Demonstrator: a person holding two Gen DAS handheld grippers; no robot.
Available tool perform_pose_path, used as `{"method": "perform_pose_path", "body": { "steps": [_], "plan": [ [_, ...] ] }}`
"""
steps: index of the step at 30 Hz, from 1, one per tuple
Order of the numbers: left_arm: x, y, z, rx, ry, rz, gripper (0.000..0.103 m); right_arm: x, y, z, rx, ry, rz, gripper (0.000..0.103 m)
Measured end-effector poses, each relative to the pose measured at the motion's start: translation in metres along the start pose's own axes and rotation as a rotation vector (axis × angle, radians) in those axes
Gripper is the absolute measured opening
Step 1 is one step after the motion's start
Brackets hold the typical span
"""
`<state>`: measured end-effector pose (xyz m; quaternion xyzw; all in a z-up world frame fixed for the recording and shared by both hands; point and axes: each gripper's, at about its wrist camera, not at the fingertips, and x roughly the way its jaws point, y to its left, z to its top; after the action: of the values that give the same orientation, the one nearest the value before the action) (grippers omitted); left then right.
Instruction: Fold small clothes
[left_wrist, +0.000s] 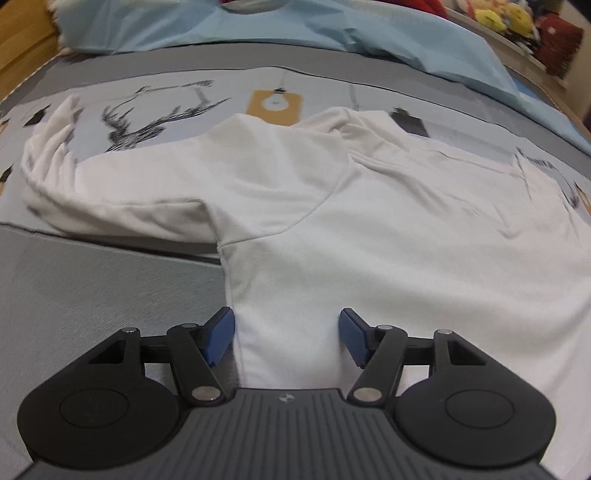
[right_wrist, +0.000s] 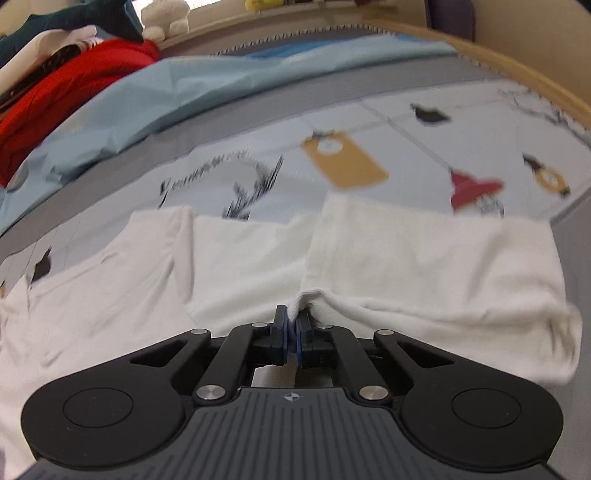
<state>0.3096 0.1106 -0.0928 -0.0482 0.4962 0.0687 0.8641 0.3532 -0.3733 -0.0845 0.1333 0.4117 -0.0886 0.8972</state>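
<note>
1. Nearest, left gripper (left_wrist: 287, 336): jaws spread, straddling the side edge of the white long-sleeved shirt (left_wrist: 369, 229); pads not pressing.
2. Right gripper (right_wrist: 292, 334): jaws pressed together, pinching a raised fold of the shirt.
3. Shirt lies spread flat on a printed bedsheet (right_wrist: 388, 133), sleeve (left_wrist: 92, 177) out sideways.
4. Beyond: light blue sheet (left_wrist: 258, 29), red garment (right_wrist: 55, 96).

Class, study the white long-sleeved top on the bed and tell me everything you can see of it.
The white top is soft, matte knit, spread mostly flat with wrinkles on a printed bedcover. One sleeve stretches sideways. The left tongs stand open astride its side edge, pads not pressing. The right tongs are shut on a raised pinch of its fabric.
</note>
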Motion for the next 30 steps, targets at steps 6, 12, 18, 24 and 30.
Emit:
{"method": "perform_pose_path", "body": {
  "steps": [6, 12, 18, 24, 30],
  "plan": [
    [-0.004, -0.004, -0.003, 0.077, 0.011, -0.002, 0.068, 0.01, 0.005, 0.005, -0.068, 0.027, 0.003, 0.006],
    [-0.033, 0.015, -0.015, 0.056, 0.017, -0.029, 0.068, -0.023, 0.011, -0.017, -0.122, 0.115, 0.049, 0.029],
    [-0.075, 0.027, -0.049, 0.126, 0.024, -0.015, 0.068, -0.076, -0.009, -0.054, -0.11, 0.216, 0.076, 0.029],
    [-0.116, 0.043, -0.095, 0.091, 0.079, -0.081, 0.069, -0.139, -0.04, -0.097, -0.079, 0.257, 0.109, 0.03],
    [-0.136, 0.047, -0.131, 0.089, 0.142, -0.082, 0.069, -0.165, -0.05, -0.146, -0.113, 0.372, 0.137, 0.038]
  ]
}}
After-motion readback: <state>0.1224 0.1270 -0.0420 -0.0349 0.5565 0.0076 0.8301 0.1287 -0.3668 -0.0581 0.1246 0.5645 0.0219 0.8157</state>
